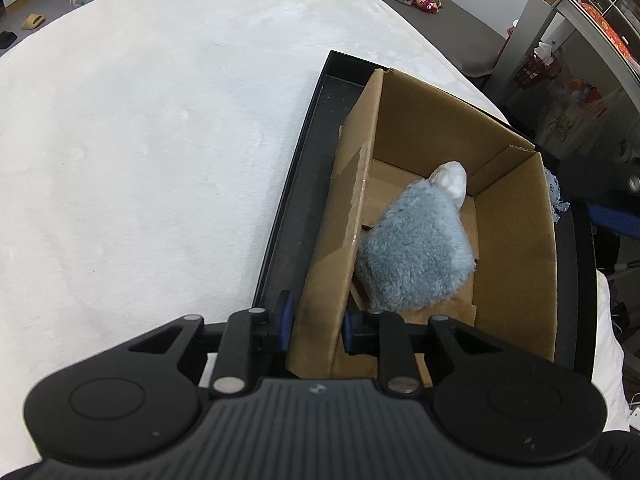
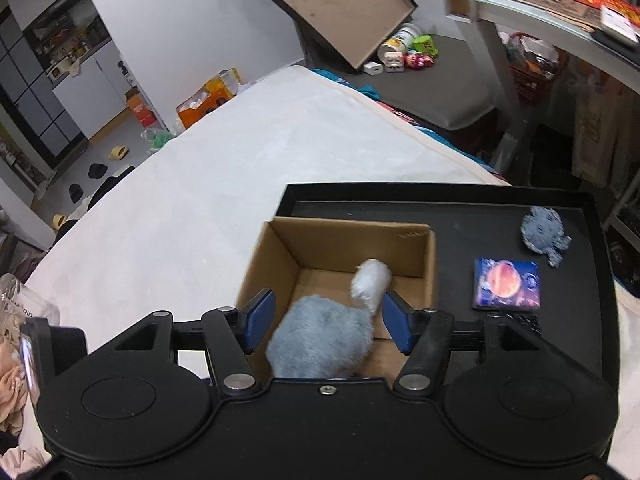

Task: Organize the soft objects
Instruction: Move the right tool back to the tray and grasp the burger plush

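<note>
From the left wrist view we find the left gripper (image 1: 316,326) low over the near corner of the cardboard box (image 1: 516,240), its two blue-padded fingers (image 1: 285,322) straddling the box's near side wall, one outside and one inside; the wall sits between the pads and they appear pressed on it. The box stands in a black tray (image 1: 296,184) resting on a white blanket (image 1: 140,140). Inside the box lies a blue plush toy (image 1: 416,248) with a pale grey end (image 1: 450,182), leaning against that same wall. We can read no writing in this view. From the right wrist view we find the right gripper (image 2: 328,320) above the box (image 2: 412,248), fingers spread wide, with the plush toy (image 2: 320,340) lying between them; we cannot tell whether either pad touches it. On the tray (image 2: 440,208), to the right of the box, lie a square card with a planet picture (image 2: 506,284) and a second small blue plush (image 2: 546,234), apart from each other. Any print on the card is too small to read.
</note>
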A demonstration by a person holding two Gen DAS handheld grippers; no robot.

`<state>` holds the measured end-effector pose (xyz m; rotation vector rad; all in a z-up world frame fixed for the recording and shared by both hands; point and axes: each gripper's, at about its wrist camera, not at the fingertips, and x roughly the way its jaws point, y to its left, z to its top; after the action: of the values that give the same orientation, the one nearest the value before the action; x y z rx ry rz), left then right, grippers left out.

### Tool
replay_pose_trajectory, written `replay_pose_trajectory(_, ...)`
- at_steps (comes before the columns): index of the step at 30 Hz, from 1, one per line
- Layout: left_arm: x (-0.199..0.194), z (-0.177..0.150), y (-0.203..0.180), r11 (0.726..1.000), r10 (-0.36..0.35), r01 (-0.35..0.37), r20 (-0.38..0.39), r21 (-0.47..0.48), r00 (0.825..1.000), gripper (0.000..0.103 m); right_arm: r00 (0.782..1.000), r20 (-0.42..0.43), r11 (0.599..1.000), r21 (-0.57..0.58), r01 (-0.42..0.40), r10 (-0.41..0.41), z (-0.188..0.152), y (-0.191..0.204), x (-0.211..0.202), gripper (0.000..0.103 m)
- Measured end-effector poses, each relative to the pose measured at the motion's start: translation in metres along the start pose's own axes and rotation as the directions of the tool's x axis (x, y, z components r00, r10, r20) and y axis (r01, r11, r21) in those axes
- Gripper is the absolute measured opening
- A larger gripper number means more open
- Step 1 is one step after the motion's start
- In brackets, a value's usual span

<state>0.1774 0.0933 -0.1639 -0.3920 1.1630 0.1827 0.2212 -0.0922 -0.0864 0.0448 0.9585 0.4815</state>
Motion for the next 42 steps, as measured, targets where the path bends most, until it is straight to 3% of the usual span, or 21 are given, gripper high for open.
replay_pose_trajectory(7, -0.007, -0.002, -0.011, 0.999, 0.035, -0.036, 0.013, 0.015, 0.999, 0.027, 1.000, 0.001, 0.999, 0.048, 0.017, -0.017, -0.010, -0.025, -0.010, 0.061)
replay_pose_trajectory(11, -0.007, -0.002, -0.014, 0.998, 0.059, -0.059, -0.002, 0.006, 0.998, 0.042, 1.000, 0.005, 0.997, 0.071, 0.025, -0.026, -0.014, -0.036, -0.016, 0.065)
replay_pose_trajectory(18, -0.010, -0.001, -0.018, 0.995, 0.098, -0.098, 0.001, -0.003, 0.995, 0.057, 0.999, 0.017, 0.995, 0.096, 0.032, -0.033, -0.021, -0.054, -0.026, 0.068)
replay_pose_trajectory(42, -0.004, -0.002, -0.042, 0.984, 0.167, -0.166, -0.012, 0.068, 0.986, 0.064, 0.999, -0.013, 0.983, 0.179, 0.037, -0.035, -0.047, -0.107, -0.022, 0.071)
